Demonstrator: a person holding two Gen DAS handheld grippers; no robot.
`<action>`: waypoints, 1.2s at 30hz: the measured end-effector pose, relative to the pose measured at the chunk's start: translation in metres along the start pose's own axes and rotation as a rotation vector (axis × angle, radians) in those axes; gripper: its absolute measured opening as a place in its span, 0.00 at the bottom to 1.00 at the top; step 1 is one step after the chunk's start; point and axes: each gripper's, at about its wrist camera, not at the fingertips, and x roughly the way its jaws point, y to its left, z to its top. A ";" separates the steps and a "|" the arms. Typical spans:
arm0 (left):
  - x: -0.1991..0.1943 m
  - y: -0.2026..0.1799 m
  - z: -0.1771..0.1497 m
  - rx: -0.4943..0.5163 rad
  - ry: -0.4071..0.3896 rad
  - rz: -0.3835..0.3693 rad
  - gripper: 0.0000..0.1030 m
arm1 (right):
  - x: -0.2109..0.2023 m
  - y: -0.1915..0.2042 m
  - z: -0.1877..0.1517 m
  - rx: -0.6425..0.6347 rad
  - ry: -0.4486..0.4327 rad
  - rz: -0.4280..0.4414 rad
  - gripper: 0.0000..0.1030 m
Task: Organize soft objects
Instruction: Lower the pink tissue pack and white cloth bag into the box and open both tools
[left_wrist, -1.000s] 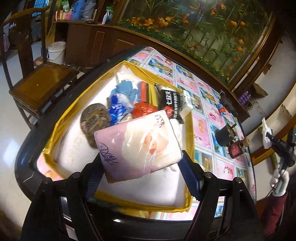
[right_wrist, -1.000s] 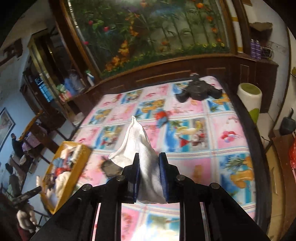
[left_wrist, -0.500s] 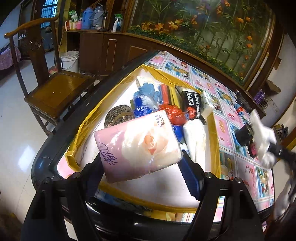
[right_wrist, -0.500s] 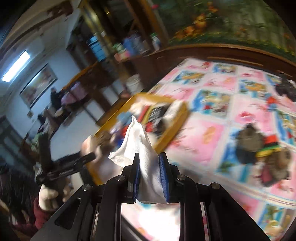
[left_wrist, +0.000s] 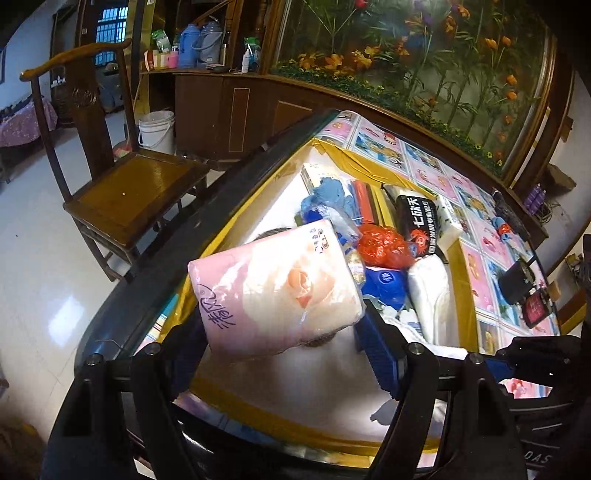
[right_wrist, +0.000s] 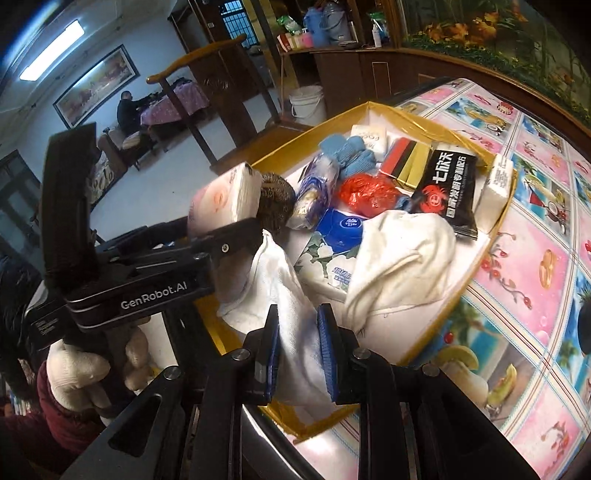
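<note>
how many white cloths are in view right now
2: one white cloth is pinched in the right tool above the box's near edge; another lies inside it. More may be buried.

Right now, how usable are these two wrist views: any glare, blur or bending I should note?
Left wrist view: sharp, strong fisheye bending of the table edge; window glare on the floor; the held tissue pack hides part of the box. Right wrist view: sharp, dark corners, bright ceiling lamp, the white cloth in its gripper fills the foreground.
</note>
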 end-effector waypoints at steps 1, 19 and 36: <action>0.001 -0.001 0.000 0.012 -0.008 0.015 0.75 | 0.003 0.002 0.001 -0.004 0.008 -0.007 0.19; 0.009 -0.006 0.004 0.038 -0.015 0.038 0.76 | 0.052 0.002 0.009 0.000 0.057 -0.031 0.21; -0.013 -0.011 0.003 -0.078 0.059 -0.197 0.78 | -0.011 -0.017 -0.010 0.059 -0.086 -0.038 0.59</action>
